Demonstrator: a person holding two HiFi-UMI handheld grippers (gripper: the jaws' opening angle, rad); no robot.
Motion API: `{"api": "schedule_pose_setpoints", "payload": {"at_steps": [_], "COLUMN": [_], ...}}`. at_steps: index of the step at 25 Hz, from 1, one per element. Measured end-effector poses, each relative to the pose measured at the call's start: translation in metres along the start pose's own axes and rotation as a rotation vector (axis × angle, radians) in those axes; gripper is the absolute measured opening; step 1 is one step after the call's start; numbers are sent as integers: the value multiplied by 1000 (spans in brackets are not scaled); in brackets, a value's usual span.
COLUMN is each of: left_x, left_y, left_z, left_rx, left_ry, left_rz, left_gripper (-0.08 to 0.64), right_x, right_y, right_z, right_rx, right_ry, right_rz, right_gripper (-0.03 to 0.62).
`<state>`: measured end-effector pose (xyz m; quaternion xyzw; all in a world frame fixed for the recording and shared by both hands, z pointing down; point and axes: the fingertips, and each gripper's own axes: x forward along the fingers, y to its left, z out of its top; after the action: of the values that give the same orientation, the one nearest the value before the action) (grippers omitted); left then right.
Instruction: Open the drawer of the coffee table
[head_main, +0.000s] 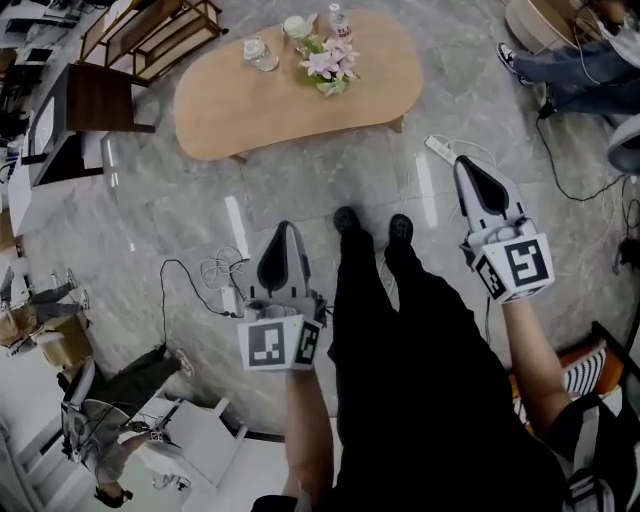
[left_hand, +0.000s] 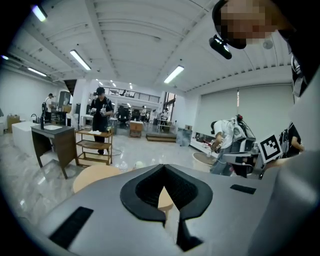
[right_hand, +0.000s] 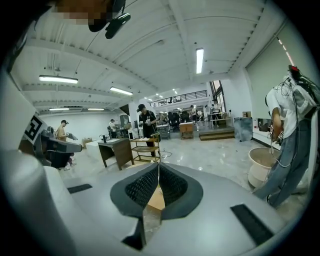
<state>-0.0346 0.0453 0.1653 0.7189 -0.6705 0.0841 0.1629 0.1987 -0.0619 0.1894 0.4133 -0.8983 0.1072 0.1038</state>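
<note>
Near: the person's 2 black shoes (head_main: 372, 226) stand on the grey marble floor (head_main: 200, 200), legs in dark trousers.

Left gripper (head_main: 287, 232): held low, left of the legs, pointing towards the table. Marker cube (head_main: 280, 343) at its rear. In the left gripper view the 2 black pads (left_hand: 145, 192) meet at the tip. Jaws together, nothing between them.

Right gripper (head_main: 468, 168): right of the legs, slightly further ahead than the left. Marker cube (head_main: 515, 265) at its rear. In the right gripper view the jaws are likewise closed tip to tip and empty.

Floor between: a white power strip (head_main: 439, 150) just beside the right gripper's tip. A second strip with coiled cable (head_main: 228, 296) lies left of the left gripper.

Ahead: coffee table (head_main: 380, 70), light wood, rounded top, well apart from both grippers. Its drawer cannot be made out from above. On the top: pink flowers (head_main: 328, 62) near the middle, a glass jar (head_main: 258, 52) to their left, a bottle (head_main: 340, 20) and a small bowl (head_main: 298, 26) at the far edge.

Far: a wooden shelf rack (head_main: 150, 35) and a dark side table (head_main: 95, 95) at the upper left. A seated person's legs (head_main: 570, 60) at the upper right.
</note>
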Motion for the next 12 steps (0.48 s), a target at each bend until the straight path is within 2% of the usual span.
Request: {"api": "schedule_pose_setpoints", "payload": {"at_steps": [5, 12], "left_x": [26, 88], "left_y": [20, 63], "left_z": [-23, -71], "left_rx": [11, 29], "left_ry": [33, 82], "left_rz": [-36, -98], "left_gripper": [12, 12], "right_x": [29, 77], "right_y": [12, 17], "right_z": [-25, -66], "right_rx": [17, 5], "right_ry": [38, 90], "right_rz": [-14, -84], "right_gripper": [12, 13]}}
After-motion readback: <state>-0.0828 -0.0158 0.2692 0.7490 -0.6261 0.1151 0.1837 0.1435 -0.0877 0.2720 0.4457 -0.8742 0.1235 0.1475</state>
